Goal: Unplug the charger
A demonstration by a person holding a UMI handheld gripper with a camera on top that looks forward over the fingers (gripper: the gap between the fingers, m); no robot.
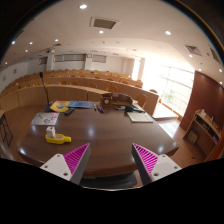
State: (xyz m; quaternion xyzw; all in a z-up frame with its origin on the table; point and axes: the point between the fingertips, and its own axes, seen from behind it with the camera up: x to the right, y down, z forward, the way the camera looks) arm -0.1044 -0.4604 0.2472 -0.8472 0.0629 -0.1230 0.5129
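Note:
My gripper [111, 160] is open and empty, with its magenta pads [76, 158] spread wide above the near edge of a large round brown table [105, 135]. No charger or plug can be made out. A brown box-like object [116, 99] with cables sits at the table's far side, well beyond the fingers. A yellow object [57, 139] lies ahead of the left finger.
A printed sheet [45, 118], a yellow and blue item [61, 105], a blue booklet [80, 104] and a pale sheet [138, 116] lie on the table. Wooden benches [60, 92] curve round behind it. Bright windows [178, 85] are at the right.

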